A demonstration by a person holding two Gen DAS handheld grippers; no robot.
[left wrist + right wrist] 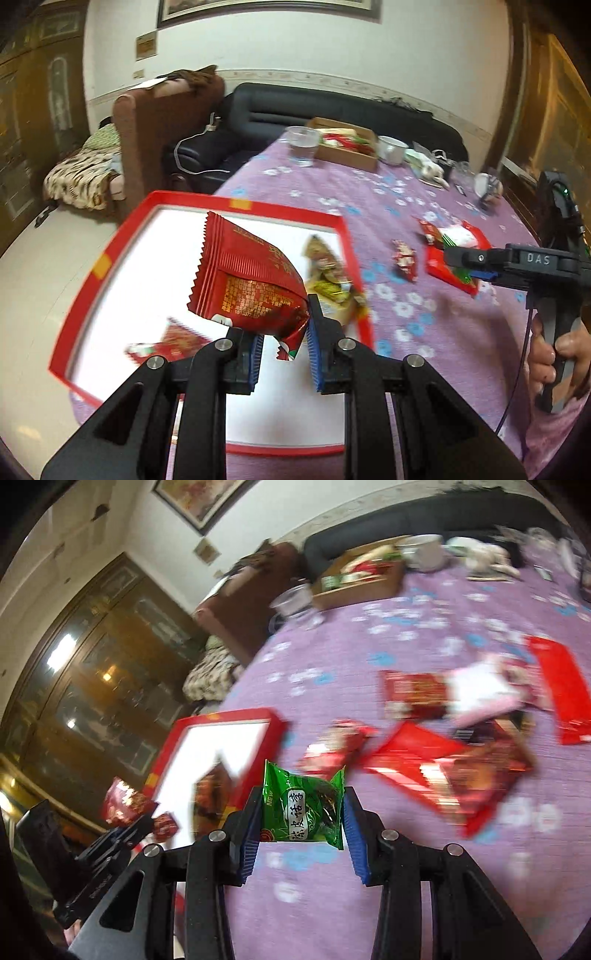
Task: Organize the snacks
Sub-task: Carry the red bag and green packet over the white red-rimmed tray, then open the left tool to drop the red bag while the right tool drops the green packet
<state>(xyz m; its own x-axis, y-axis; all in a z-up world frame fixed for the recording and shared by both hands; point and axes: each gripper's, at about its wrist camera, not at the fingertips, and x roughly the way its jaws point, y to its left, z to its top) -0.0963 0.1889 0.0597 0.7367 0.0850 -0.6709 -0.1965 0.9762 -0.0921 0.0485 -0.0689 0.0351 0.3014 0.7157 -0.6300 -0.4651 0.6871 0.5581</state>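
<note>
My left gripper is shut on a red snack packet and holds it above the red-rimmed white tray. A yellow-green snack and a red packet lie in the tray. My right gripper is shut on a green snack packet above the purple tablecloth, just right of the tray. Loose red packets lie on the cloth ahead of it; they also show in the left wrist view. The right gripper shows in the left wrist view.
A cardboard box of snacks, a glass and a white cup stand at the table's far end. A black sofa and a brown armchair are behind the table. The table edge runs left of the tray.
</note>
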